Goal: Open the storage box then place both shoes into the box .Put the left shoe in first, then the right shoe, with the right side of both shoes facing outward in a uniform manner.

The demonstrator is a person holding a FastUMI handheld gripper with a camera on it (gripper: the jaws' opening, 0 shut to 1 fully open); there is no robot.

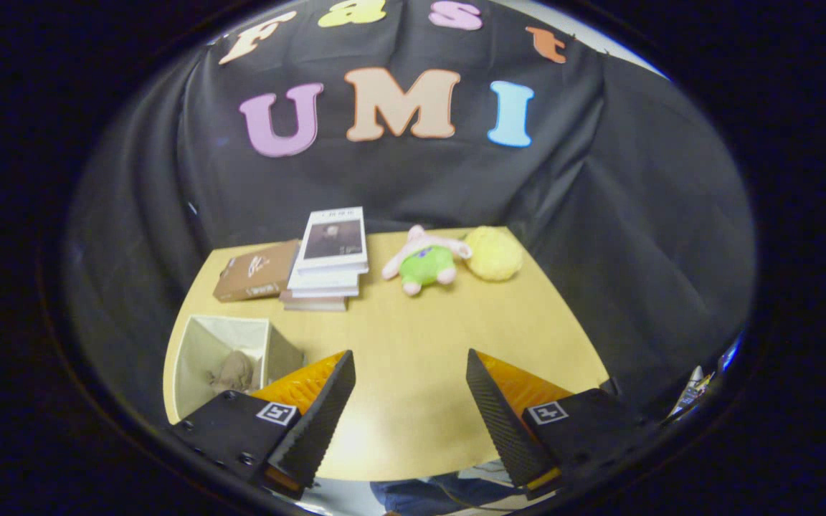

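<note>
The pale fabric storage box (241,337), square and soft-walled, sits open-topped in the lower left of the frame, at the near left corner of the light wooden table (413,337), just beyond and touching the left finger in the view. Inside it lies a brownish, lumpy shape (232,373) whose outline is too dim to tell as a shoe or anything else; the box's near wall is cut off behind the finger. The gripper (410,390) stands with its fingers spread wide, nothing between them but bare tabletop, their inner faces ribbed. In the middle of the frame, at the table's far edge, a flat brown cardboard box (255,272) lies beside a stack of white-covered books (328,258), the top cover bearing a dark picture. To their right rests a plush toy (426,264) with a pink body and green front, and touching it a fuzzy yellow round plush (493,253). At the bottom centre, blue denim cloth (427,498) shows below the table edge, partly hidden.
</note>
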